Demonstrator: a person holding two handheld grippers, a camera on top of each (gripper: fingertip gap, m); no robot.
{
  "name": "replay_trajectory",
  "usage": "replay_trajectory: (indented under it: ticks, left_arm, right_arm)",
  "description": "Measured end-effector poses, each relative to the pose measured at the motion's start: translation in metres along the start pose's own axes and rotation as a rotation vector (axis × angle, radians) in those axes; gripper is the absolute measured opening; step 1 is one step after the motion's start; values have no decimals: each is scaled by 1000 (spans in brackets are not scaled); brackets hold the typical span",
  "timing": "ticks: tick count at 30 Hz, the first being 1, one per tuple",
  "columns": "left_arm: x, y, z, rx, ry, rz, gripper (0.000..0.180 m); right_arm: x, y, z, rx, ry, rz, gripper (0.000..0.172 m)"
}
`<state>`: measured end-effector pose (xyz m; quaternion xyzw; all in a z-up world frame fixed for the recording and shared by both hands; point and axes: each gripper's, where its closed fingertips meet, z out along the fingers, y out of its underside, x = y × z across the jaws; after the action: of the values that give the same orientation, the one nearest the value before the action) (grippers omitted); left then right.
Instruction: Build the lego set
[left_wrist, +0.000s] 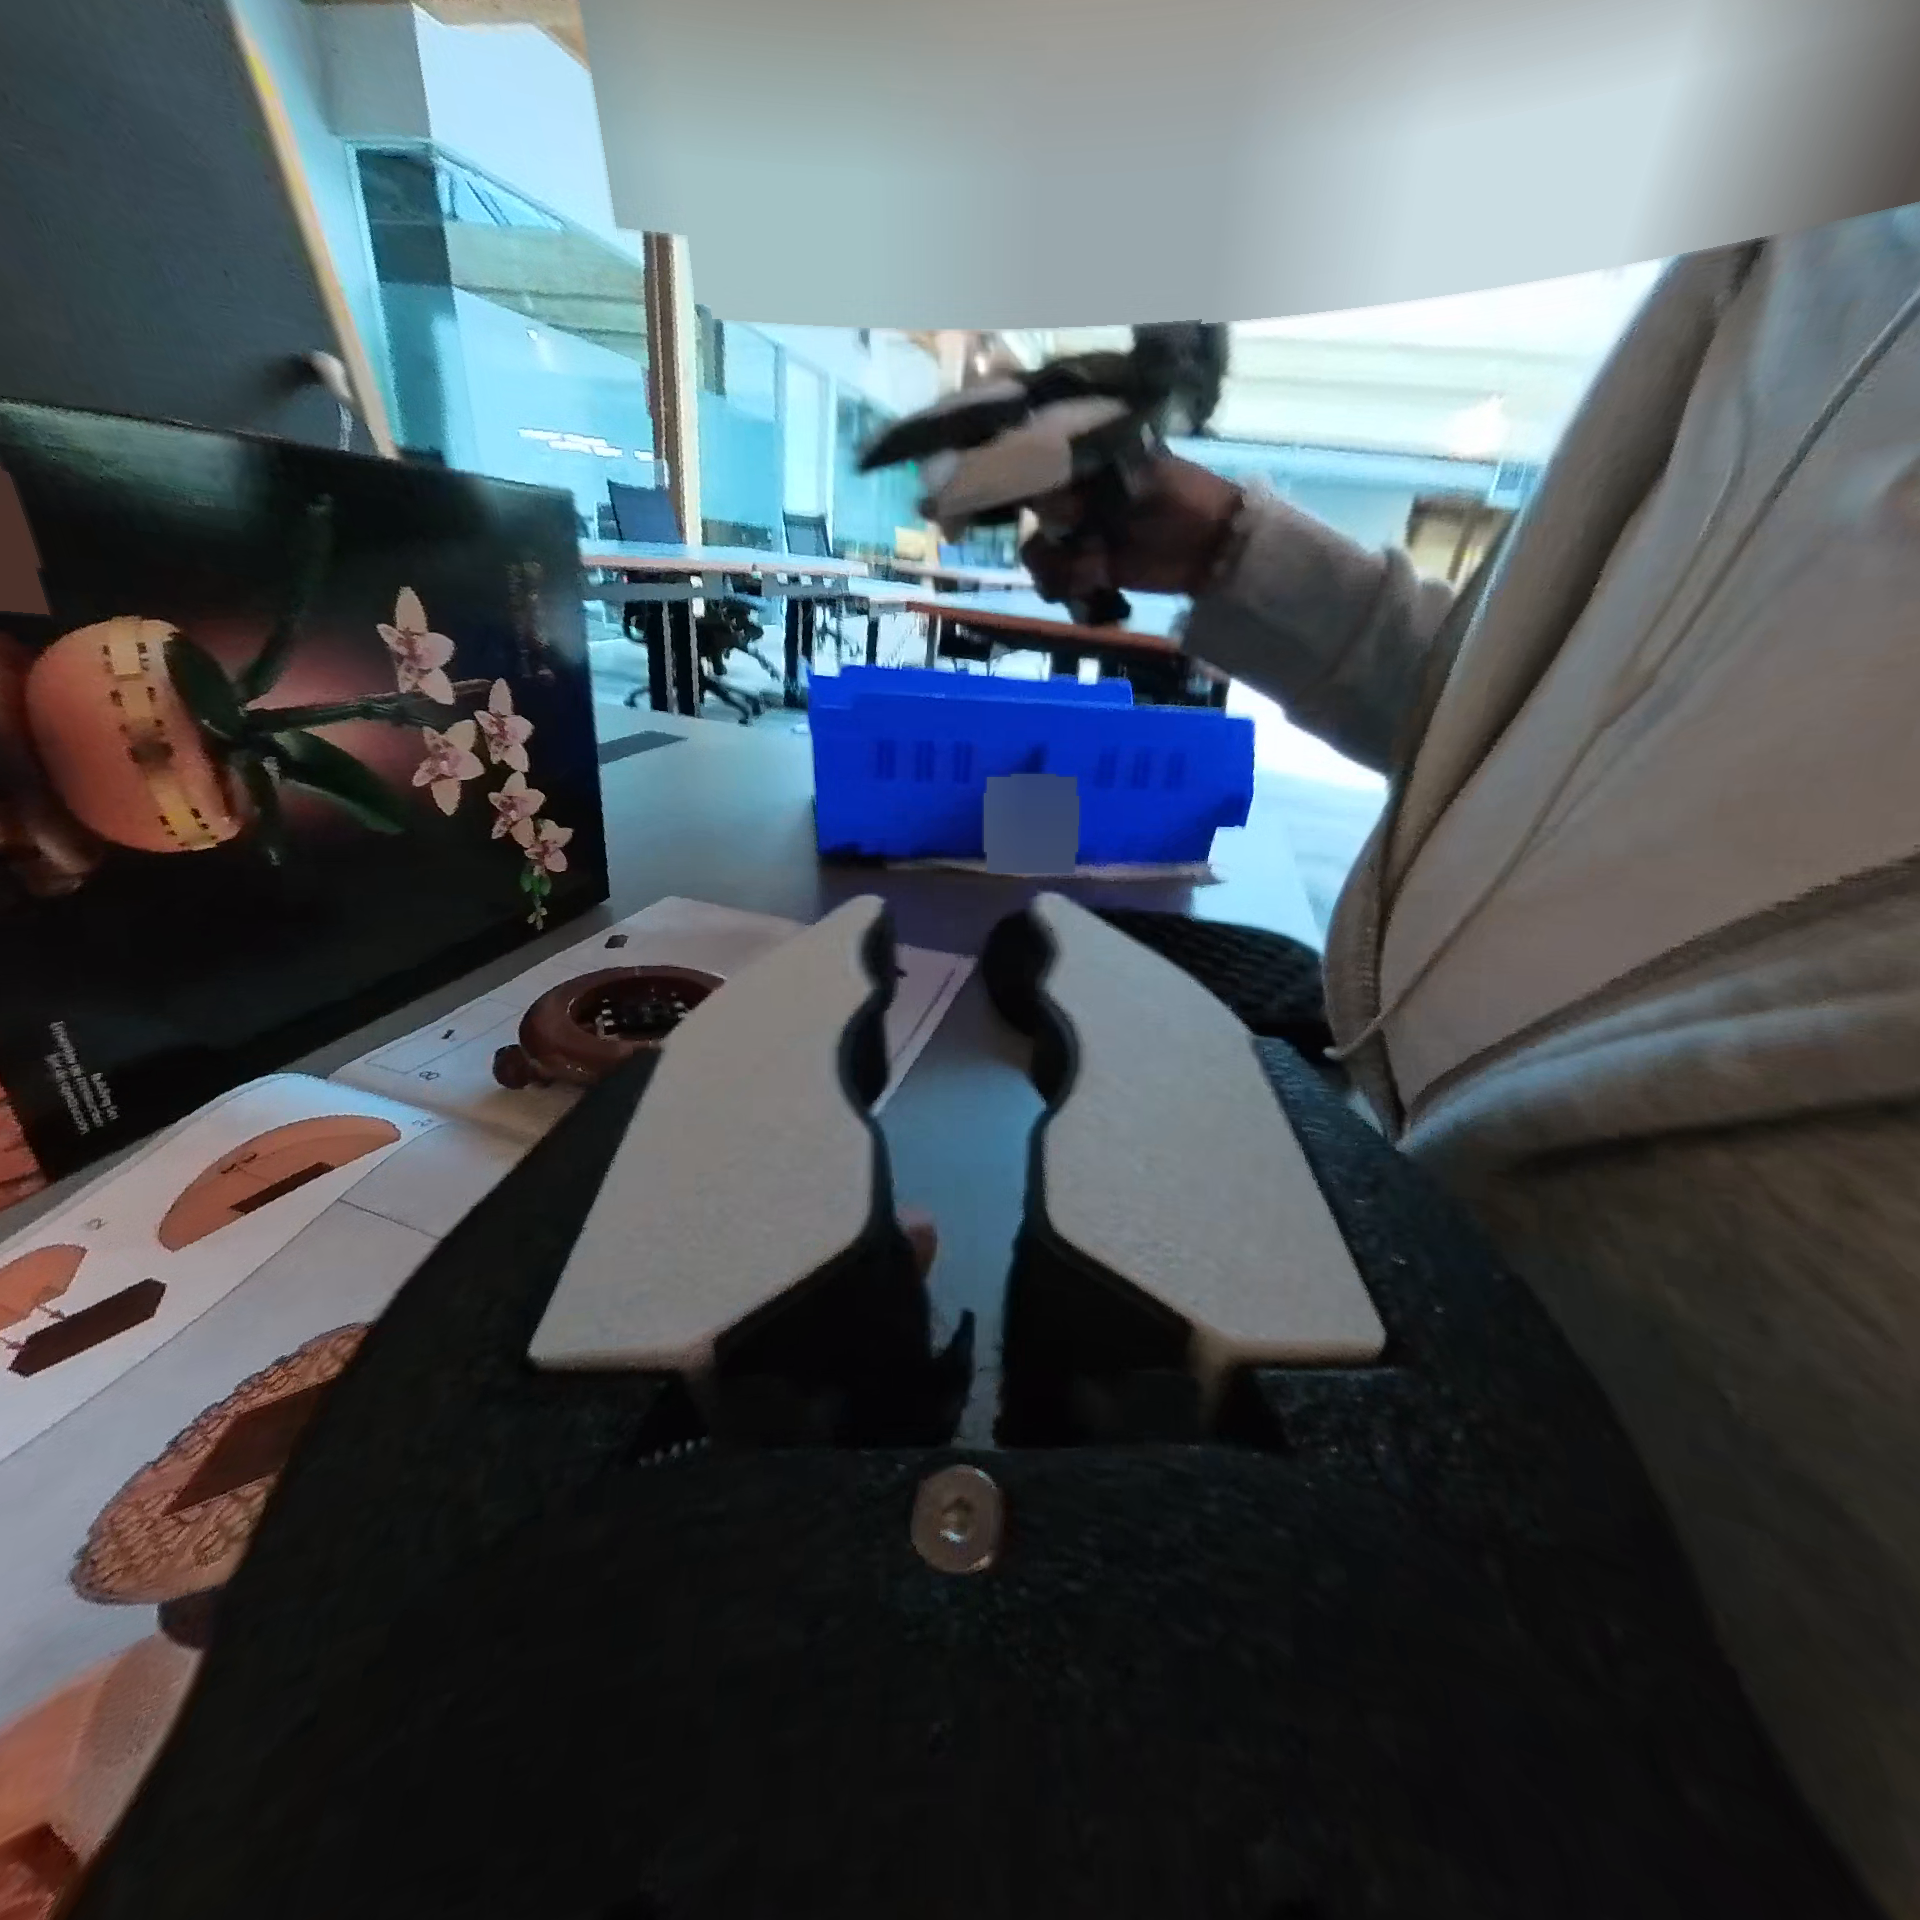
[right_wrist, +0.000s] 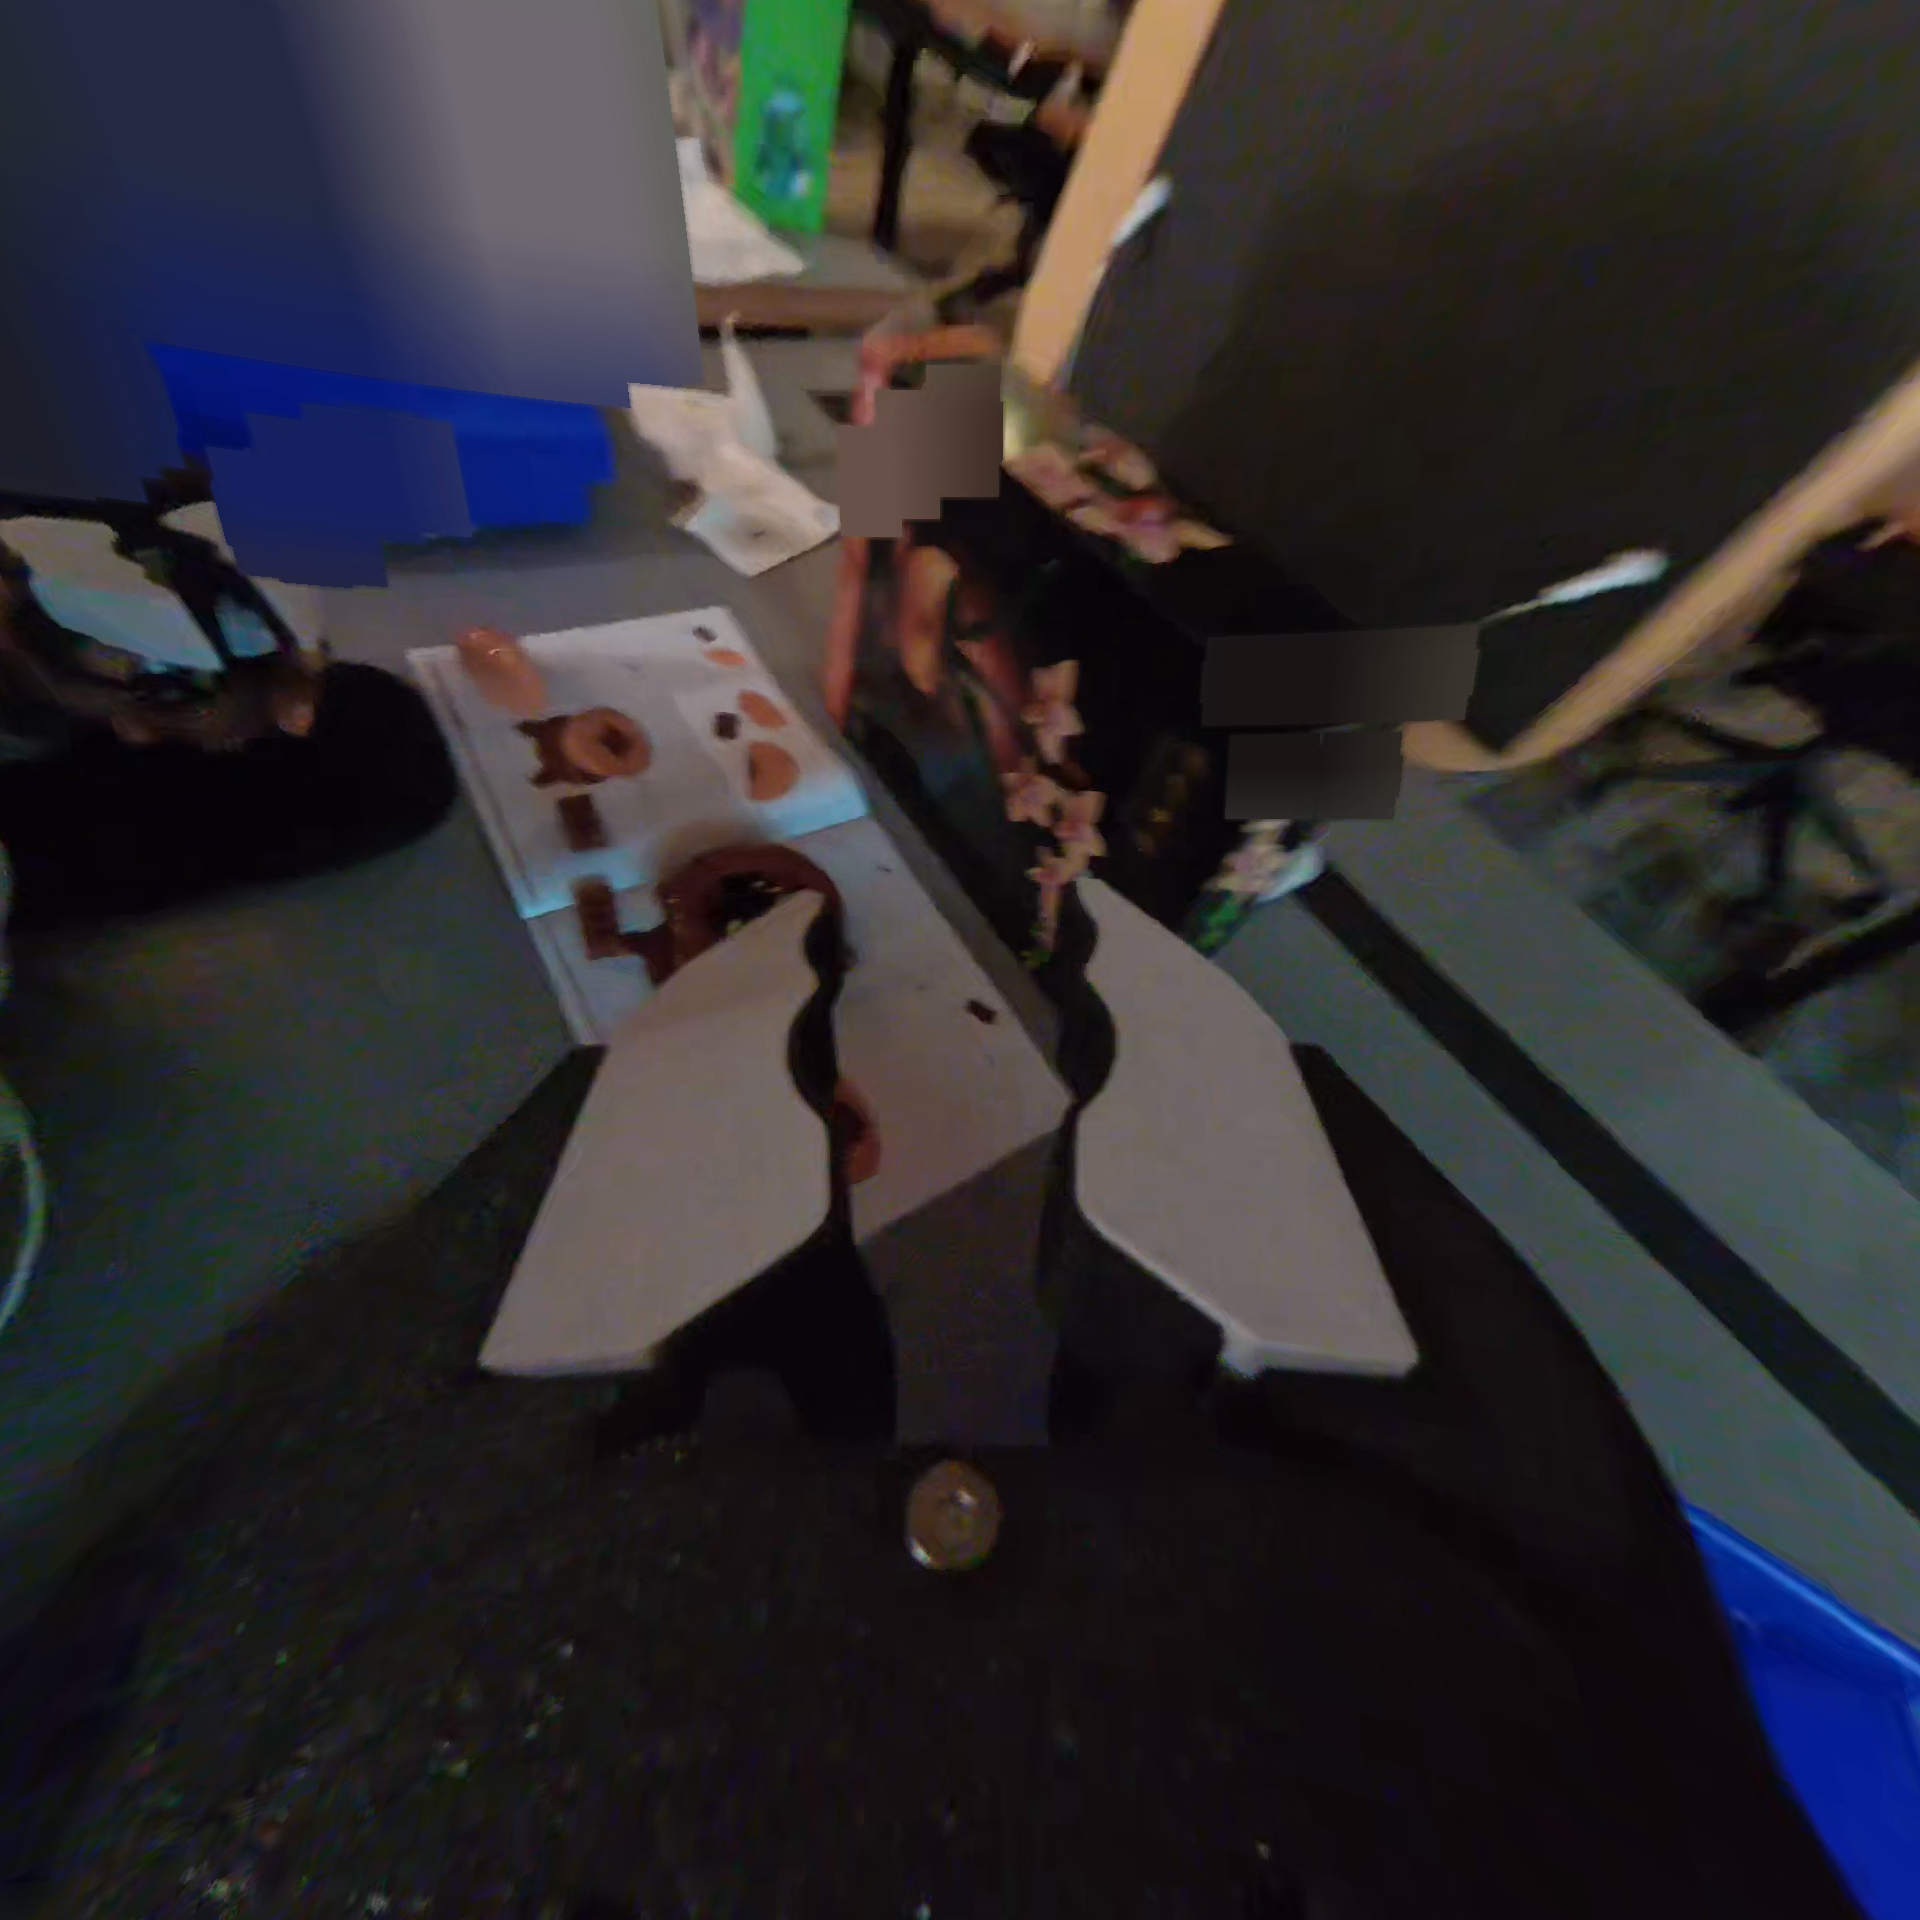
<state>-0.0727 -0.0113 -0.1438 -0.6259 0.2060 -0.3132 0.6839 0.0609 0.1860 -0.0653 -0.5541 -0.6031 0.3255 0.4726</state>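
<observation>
My left gripper (left_wrist: 951, 935) is open with nothing between its fingers. It is low over the dark table (left_wrist: 727, 821), at the edge of an open instruction booklet (left_wrist: 468, 1132). A brown ring-shaped brick piece (left_wrist: 623, 1013) sits on the booklet just left of its left finger. My right gripper (right_wrist: 956, 904) is open above the same booklet (right_wrist: 914, 997), and the brown ring piece (right_wrist: 748, 883) lies by its left fingertip. In the left wrist view the right gripper (left_wrist: 997, 457) is raised in the air in a hand, blurred.
A dark box with an orchid picture (left_wrist: 260, 727) stands left of the booklet and also shows in the right wrist view (right_wrist: 987, 707). A blue bin (left_wrist: 935, 790) stands farther back. A person in a grey top (left_wrist: 1610, 831) is close on the right. A second blue container (right_wrist: 1818, 1714) is at the lower right. Spacing between my two grippers at the tips: around 25 centimeters.
</observation>
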Motion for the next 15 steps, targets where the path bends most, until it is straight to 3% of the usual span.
replay_trajectory:
  ticks: [3, 8, 9, 11, 13, 15]
  left_arm:
    - [-2, -7, -4, 58, -15, -2, 8]
    - [-2, -11, -4, 87, -44, 58, 4]
    - [-2, -11, -4, 82, -50, 59, 4]
    - [-2, -10, -4, 77, -53, 65, 4]
    - [-3, -10, -3, 74, -65, 69, 5]
    - [-4, -9, -3, 69, -73, 70, 6]
  right_arm:
    - [28, 2, -44, 93, 93, 12, 7]
    - [72, 10, -96, 123, 316, -28, 4]
    - [87, 9, -108, 140, 428, -33, 11]
    - [110, -1, -131, 249, 612, -89, 44]
    - [126, -4, -155, 313, 746, -85, 55]
    - [137, -4, -171, 374, 800, -16, 97]
